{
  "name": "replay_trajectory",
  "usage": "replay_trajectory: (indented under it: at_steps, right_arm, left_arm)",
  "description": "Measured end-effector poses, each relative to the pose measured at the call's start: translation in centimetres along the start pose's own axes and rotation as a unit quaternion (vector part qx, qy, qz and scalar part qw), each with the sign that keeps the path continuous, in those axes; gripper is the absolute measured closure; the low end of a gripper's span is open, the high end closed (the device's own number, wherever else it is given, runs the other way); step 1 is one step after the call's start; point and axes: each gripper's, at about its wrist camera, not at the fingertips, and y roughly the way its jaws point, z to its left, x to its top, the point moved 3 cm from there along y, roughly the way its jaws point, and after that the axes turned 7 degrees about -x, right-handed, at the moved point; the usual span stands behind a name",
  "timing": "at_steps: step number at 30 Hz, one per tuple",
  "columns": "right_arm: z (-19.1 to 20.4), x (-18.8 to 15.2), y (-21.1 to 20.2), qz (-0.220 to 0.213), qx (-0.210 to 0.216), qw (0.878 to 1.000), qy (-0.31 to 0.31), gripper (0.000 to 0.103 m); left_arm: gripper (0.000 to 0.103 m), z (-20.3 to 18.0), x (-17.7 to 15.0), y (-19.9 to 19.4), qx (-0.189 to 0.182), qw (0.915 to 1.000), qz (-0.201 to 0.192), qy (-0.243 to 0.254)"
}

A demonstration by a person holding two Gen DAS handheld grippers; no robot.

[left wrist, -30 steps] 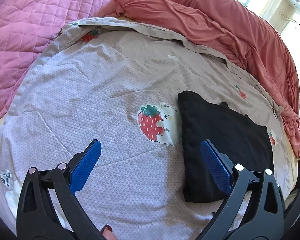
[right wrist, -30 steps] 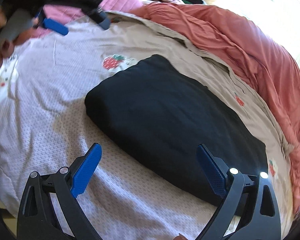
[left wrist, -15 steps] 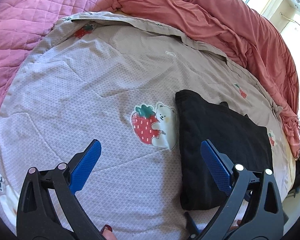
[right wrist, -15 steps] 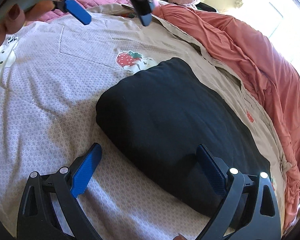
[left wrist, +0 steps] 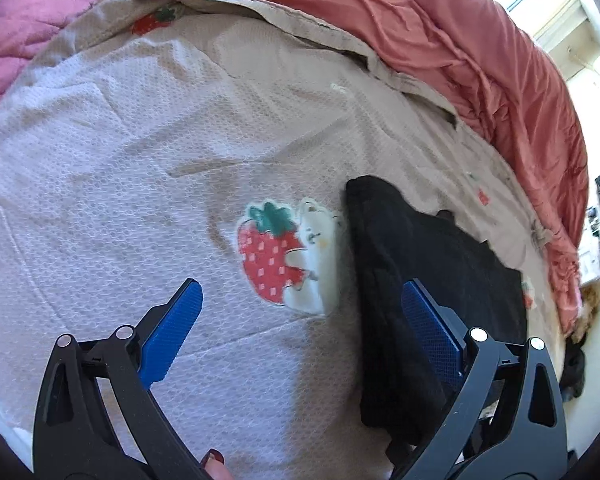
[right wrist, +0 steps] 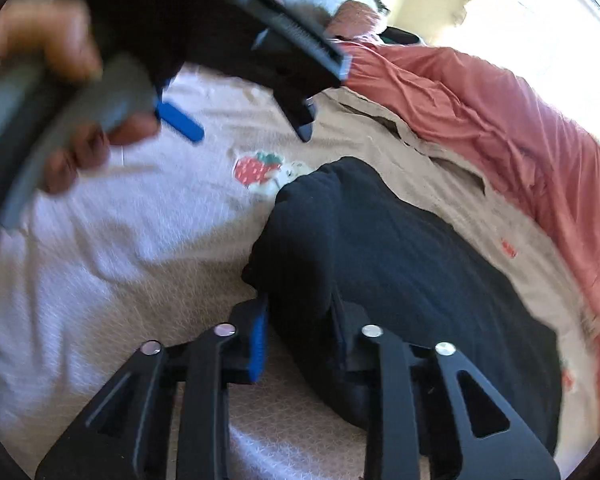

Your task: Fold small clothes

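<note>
A folded black garment (left wrist: 412, 280) lies on the pale grey bedspread (left wrist: 140, 160), just right of a strawberry-and-bear print (left wrist: 284, 256). My left gripper (left wrist: 300, 312) is open and empty above the bedspread, its right finger over the garment's left edge. In the right wrist view my right gripper (right wrist: 300, 328) has closed on the near-left corner of the black garment (right wrist: 380, 248); the cloth bulges between the blue pads (right wrist: 258, 340). The left gripper (right wrist: 236, 120) and the hand holding it show blurred at the top left.
A rumpled salmon-red duvet (left wrist: 480, 48) runs along the far and right side of the bed. A pink quilted blanket (left wrist: 32, 20) lies at the far left. The bed's right edge drops to the floor (left wrist: 592, 320).
My right gripper has moved in and shut on the garment's near-left corner. My left gripper has shifted slightly forward and stays open.
</note>
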Motion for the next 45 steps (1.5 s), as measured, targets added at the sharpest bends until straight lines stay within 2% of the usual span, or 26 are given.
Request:
replay_trajectory:
  at_steps: [2,5,8,14,16,19,22,24,26,29,33,39,41,45]
  right_arm:
    - [-1.5,0.2,-0.1,0.005,0.026,0.999,0.044,0.086]
    - [-3.2,0.4,-0.2,0.009,0.052,0.994,0.094,0.087]
    - [-4.0,0.5,-0.5,0.006,0.061,0.991,0.117,0.087]
    - [-4.1,0.3,-1.0,0.004,0.065,0.99,0.124,0.087]
    - [-3.9,0.1,-1.2,0.004,0.063,0.991,0.121,0.087]
    - [-3.8,0.0,-1.4,0.003,0.06,0.991,0.115,0.087]
    - [-3.8,0.0,-1.3,0.004,0.059,0.992,0.111,0.087]
    - [-3.6,-0.1,-1.3,0.004,0.058,0.993,0.106,0.087]
    - [-3.5,-0.1,-1.1,0.006,0.059,0.993,0.103,0.086]
    - [-3.3,-0.4,-1.0,0.011,0.058,0.993,0.101,0.083]
    - [-3.3,-1.0,-1.1,0.016,0.045,0.995,0.091,0.067]
    - [-2.5,-2.0,-0.7,0.026,-0.007,0.999,0.043,0.048]
    - [-2.2,-2.3,-0.1,0.036,-0.026,0.999,0.024,0.048]
    - [-2.1,-2.5,1.0,0.047,-0.036,0.998,0.012,0.048]
  left_arm:
    - [0.009,-0.3,0.1,0.3,-0.026,0.9996,0.0,-0.002]
    - [0.009,-1.2,0.0,0.9,-0.088,0.996,0.007,-0.011]
    - [0.009,-1.8,-0.3,1.8,-0.138,0.9899,0.023,-0.027]
    - [0.009,-2.6,-0.7,3.8,-0.203,0.9762,0.049,-0.057]
    - [0.009,-3.0,-0.8,4.7,-0.201,0.9763,0.061,-0.054]
    - [0.01,-3.1,-1.1,5.8,-0.175,0.9808,0.071,-0.05]
    - [0.017,-3.7,-1.4,6.4,-0.182,0.9791,0.078,-0.047]
    - [0.03,-4.3,-1.5,6.5,-0.186,0.9786,0.081,-0.036]
    - [0.037,-5.0,-1.6,6.8,-0.182,0.9794,0.086,-0.022]
    - [0.06,-5.4,-1.6,7.0,-0.16,0.9833,0.087,-0.004]
    - [0.071,-5.4,-1.4,6.8,-0.164,0.9829,0.084,-0.007]
    - [0.072,-5.4,-1.3,6.2,-0.17,0.9821,0.082,0.0]
    - [0.072,-5.5,-1.2,5.9,-0.171,0.982,0.081,0.003]
    - [0.072,-5.8,-1.3,5.7,-0.17,0.9823,0.079,0.011]
